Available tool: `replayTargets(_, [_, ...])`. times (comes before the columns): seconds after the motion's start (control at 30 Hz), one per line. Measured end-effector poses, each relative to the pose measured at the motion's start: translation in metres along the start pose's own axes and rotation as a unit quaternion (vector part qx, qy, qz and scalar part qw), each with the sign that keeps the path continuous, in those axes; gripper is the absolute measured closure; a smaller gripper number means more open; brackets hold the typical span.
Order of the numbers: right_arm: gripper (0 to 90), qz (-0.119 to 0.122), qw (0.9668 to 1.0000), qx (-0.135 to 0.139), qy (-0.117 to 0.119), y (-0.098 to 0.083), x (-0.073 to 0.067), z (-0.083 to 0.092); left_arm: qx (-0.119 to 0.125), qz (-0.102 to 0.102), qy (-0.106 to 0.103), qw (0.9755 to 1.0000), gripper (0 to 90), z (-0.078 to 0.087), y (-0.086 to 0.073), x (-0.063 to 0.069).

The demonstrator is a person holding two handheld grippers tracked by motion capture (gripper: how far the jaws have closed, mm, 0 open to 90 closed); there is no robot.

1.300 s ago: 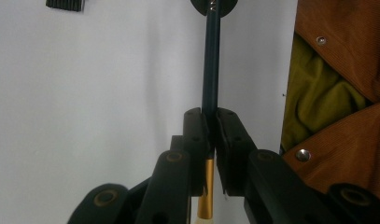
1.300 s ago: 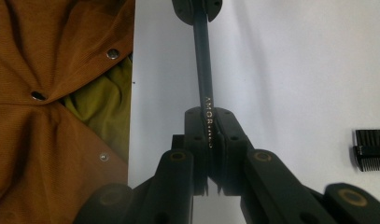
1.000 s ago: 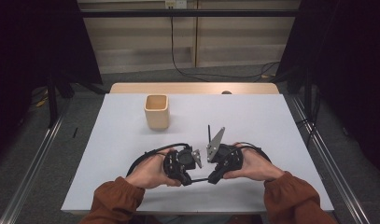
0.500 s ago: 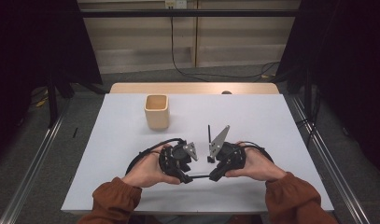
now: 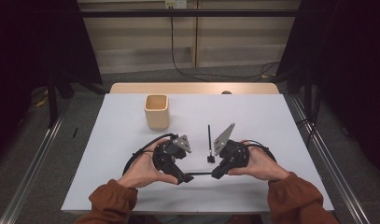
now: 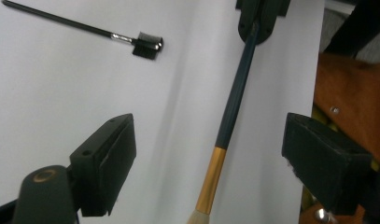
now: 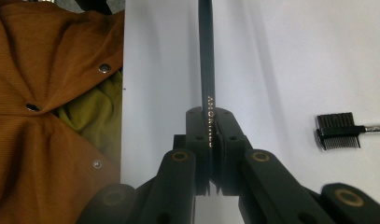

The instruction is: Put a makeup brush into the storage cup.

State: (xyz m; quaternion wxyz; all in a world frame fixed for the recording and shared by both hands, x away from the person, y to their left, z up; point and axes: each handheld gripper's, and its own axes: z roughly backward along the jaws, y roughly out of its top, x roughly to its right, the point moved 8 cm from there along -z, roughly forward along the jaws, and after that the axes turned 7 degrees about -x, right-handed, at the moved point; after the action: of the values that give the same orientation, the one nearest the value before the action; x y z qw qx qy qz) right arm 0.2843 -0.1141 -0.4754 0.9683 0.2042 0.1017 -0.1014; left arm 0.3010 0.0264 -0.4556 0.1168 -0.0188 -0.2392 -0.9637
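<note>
Jaws of the left gripper (image 5: 184, 178) have just been opening and now stand released, while those of the right gripper (image 5: 215, 175) are clenched on a slim makeup brush with a dark teal handle, gold ferrule and pale bristles (image 5: 197, 174).

High view: both hands hold their grippers near the front edge of the white table (image 5: 271, 116), jaws turned toward each other, with the brush handle running level between them. Compared with the frame a second earlier, the two grippers sit slightly farther apart, and the brush spans the gap between them. A thin black brow comb-and-brush wand (image 5: 209, 143) lies on the table just behind the grippers, unmoved, and a beige square-sided cup (image 5: 157, 111) stands farther back to the left, also unmoved.

Left gripper view: the two black pads (image 6: 114, 158) stand wide apart. The makeup brush (image 6: 229, 121) passes between them without touching either pad, bristle end nearest the camera, its far end gripped by the right gripper (image 6: 260, 21) at the top of the frame. The brow wand (image 6: 145, 44) lies apart on the table at upper left.

Right gripper view: the right gripper (image 7: 212, 140) has its pads pressed together on the brush handle (image 7: 207, 70), which extends straight away from the camera above the white surface. The wand's comb head (image 7: 338, 130) lies to the right, and the rust-orange jacket (image 7: 43, 116) borders the left.
</note>
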Motion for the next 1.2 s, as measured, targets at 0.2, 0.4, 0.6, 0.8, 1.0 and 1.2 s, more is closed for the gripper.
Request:
replayTargets(0.2, [86.0, -0.002, 1.0, 0.003, -0.003, 0.0, 0.001, 0.0, 0.022, 0.036, 0.019, 0.9989, 7.2, 0.006, -0.005, -0.01])
replayTargets(0.4, [86.0, -0.009, 0.9999, 0.007, -0.002, -0.004, 0.002, 0.0, 0.039, 0.041, 0.014, 0.9983, 3.6, 0.012, -0.011, -0.013])
replayTargets(0.6, [85.9, -0.021, 0.9996, 0.015, -0.005, -0.013, 0.002, 0.005, 0.086, 0.046, 0.0, 0.9952, 4.0, 0.02, -0.016, -0.012])
replayTargets(0.8, [85.9, -0.031, 0.9992, 0.021, -0.01, -0.02, 0.003, 0.008, 0.108, 0.049, 0.018, 0.9928, 3.8, 0.028, -0.025, -0.014])
replayTargets(1.0, [85.9, -0.042, 0.9985, 0.034, -0.011, -0.025, 0.004, 0.013, 0.119, 0.064, 0.039, 0.99, 4.3, 0.029, -0.036, -0.017])
replayTargets(1.2, [85.9, -0.062, 0.997, 0.041, -0.021, -0.031, 0.005, 0.015, 0.137, 0.09, 0.042, 0.9856, 3.9, 0.031, -0.048, -0.024])
